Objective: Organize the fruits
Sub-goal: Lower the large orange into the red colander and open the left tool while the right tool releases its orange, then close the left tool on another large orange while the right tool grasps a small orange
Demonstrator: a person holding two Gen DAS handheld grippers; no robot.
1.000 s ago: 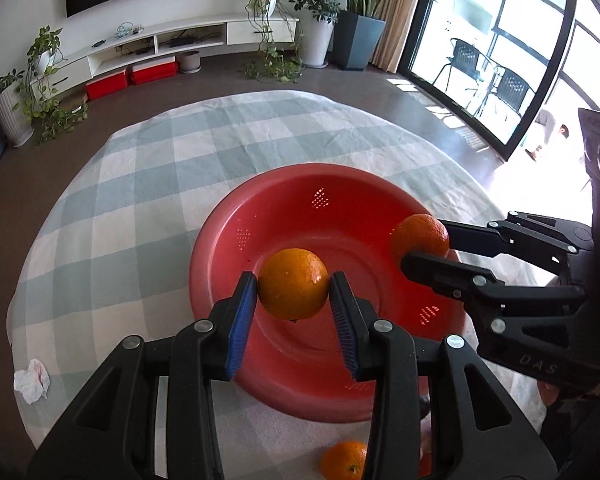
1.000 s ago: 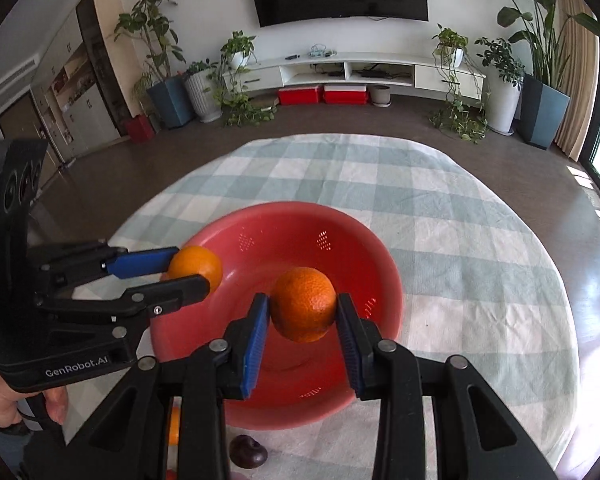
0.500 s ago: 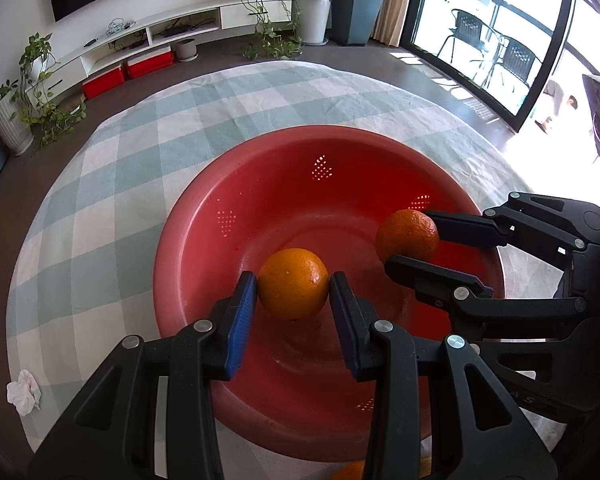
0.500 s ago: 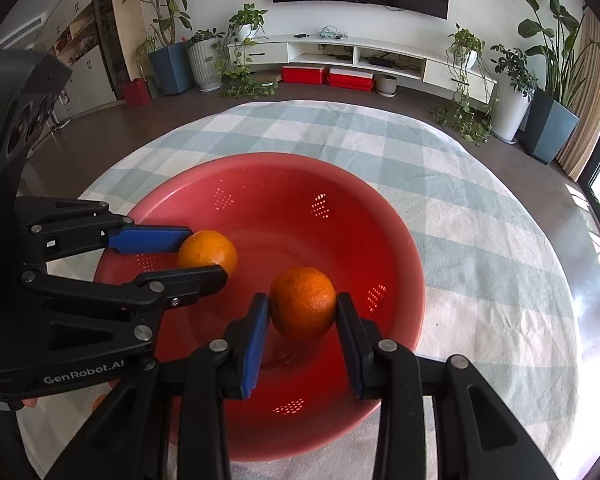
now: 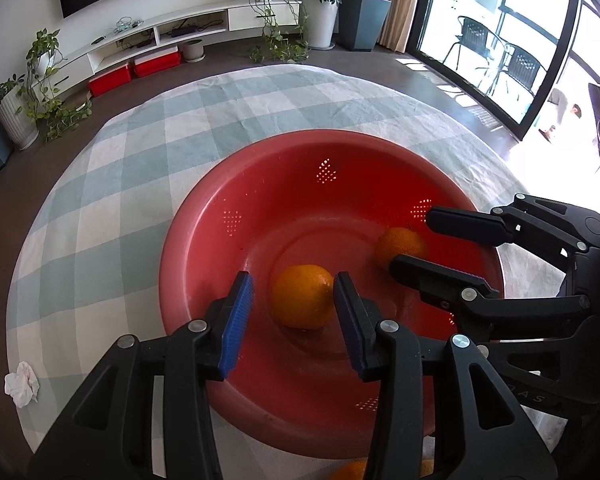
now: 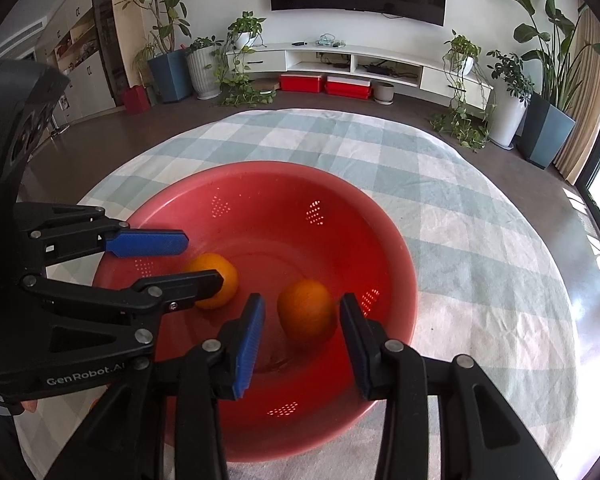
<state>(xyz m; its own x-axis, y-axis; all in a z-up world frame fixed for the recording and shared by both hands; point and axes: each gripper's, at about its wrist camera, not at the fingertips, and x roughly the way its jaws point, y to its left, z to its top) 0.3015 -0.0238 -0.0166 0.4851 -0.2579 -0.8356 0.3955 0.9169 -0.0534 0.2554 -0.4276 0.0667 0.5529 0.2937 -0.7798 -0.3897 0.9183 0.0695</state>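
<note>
Both claws reach into the red colander (image 5: 204, 240), which sits on the checked worktop (image 5: 112, 184). Left claw (image 5: 294, 300) has just been opening; its orange (image 5: 302, 296) lies on the colander floor between the parted pads, touching the right pad. Right claw (image 6: 302, 322) likewise has just been opening, its orange (image 6: 308, 310) loose between its pads, nearer the right.

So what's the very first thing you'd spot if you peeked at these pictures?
A big red bowl sits in the middle of a checked tablecloth, with two oranges down inside it. The left tongs have just been opening around one orange, and the right tongs around the other orange, both let go. Behind, there is a row of leafy potted plants along the wall.
</note>
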